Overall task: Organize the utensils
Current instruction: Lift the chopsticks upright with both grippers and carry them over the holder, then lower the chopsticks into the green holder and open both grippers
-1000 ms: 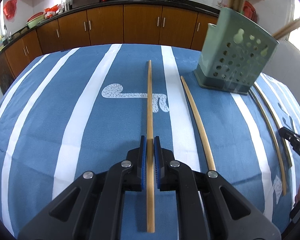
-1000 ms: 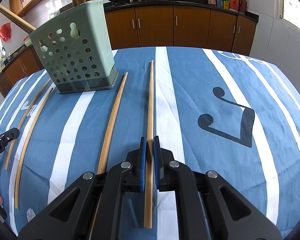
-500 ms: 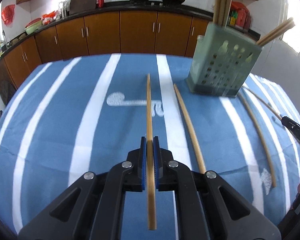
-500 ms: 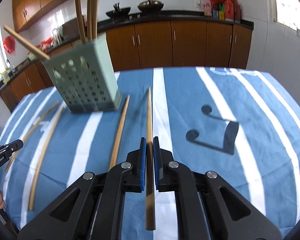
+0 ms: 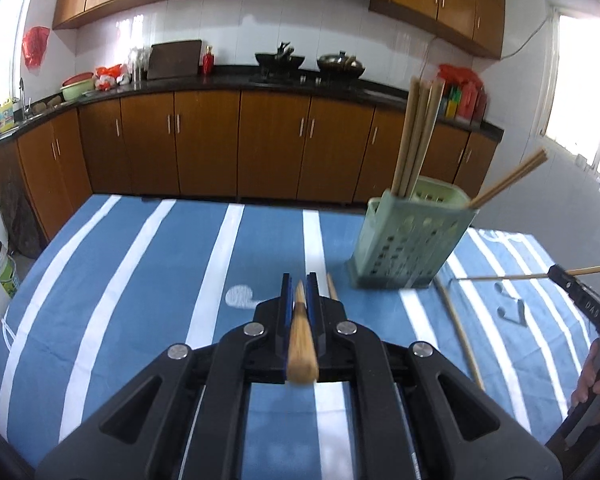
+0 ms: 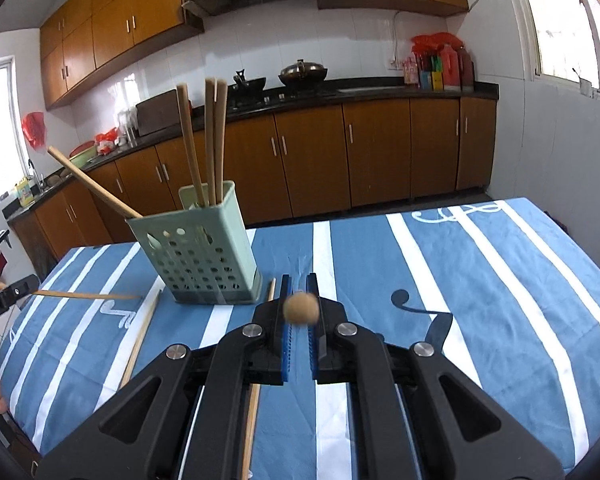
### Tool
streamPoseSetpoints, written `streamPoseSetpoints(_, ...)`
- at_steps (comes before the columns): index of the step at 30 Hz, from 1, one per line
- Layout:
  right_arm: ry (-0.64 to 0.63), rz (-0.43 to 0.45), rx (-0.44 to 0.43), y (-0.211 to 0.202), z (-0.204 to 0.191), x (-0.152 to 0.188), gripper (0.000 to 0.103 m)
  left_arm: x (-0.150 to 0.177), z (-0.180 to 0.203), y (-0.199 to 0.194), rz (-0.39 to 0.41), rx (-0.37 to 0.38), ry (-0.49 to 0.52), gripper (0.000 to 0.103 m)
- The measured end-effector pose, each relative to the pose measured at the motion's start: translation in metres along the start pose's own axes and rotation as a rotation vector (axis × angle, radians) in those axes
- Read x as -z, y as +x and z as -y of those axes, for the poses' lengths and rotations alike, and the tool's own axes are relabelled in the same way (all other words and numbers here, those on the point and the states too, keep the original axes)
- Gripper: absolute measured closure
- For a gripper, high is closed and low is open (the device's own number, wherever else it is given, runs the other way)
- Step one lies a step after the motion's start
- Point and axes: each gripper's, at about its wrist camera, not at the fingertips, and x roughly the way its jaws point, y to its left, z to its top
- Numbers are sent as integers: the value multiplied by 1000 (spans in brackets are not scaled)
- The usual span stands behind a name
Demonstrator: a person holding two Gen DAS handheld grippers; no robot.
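In the left wrist view my left gripper [image 5: 299, 285] is shut on a wooden chopstick [image 5: 301, 344], held off the cloth and seen nearly end-on. A green perforated holder [image 5: 408, 240] stands ahead to the right with several chopsticks [image 5: 414, 140] upright in it. At the right edge my right gripper [image 5: 557, 270] carries its own chopstick [image 5: 528, 276]. In the right wrist view the right gripper [image 6: 299, 285] is shut on that chopstick [image 6: 300, 309], whose round end faces the camera. There the holder [image 6: 204, 256] stands ahead to the left. The left gripper [image 6: 28, 283] shows at the left edge.
Loose chopsticks lie on the blue striped tablecloth [image 5: 148, 280]: one right of the holder [image 5: 460, 332] and one beside my left fingers [image 5: 332, 286]. In the right wrist view two lie near the holder [image 6: 140, 340] [image 6: 256, 400]. Brown kitchen cabinets [image 5: 260, 148] stand beyond the table's far edge.
Both grippers have risen with their chopsticks, lifting them off the cloth. Both views now look more level, so the holder sits lower and the cabinets and wall fill the top.
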Motion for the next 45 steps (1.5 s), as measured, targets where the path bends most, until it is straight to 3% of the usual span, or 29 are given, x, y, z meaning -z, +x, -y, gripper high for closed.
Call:
streamPoseSetpoints(19,-16,74,-8,-14,-7,-21,96,-21,-2,-18,60,17,-6,96)
streamPoseSetpoints(35,-25,202,-222,-78,-39,-75,96,-64,42,-99,147,223,114,96)
streamPoseSetpoints(45,-49,287,-227,-75,-59,-106,96,-107,72,-102,215,233,132,96)
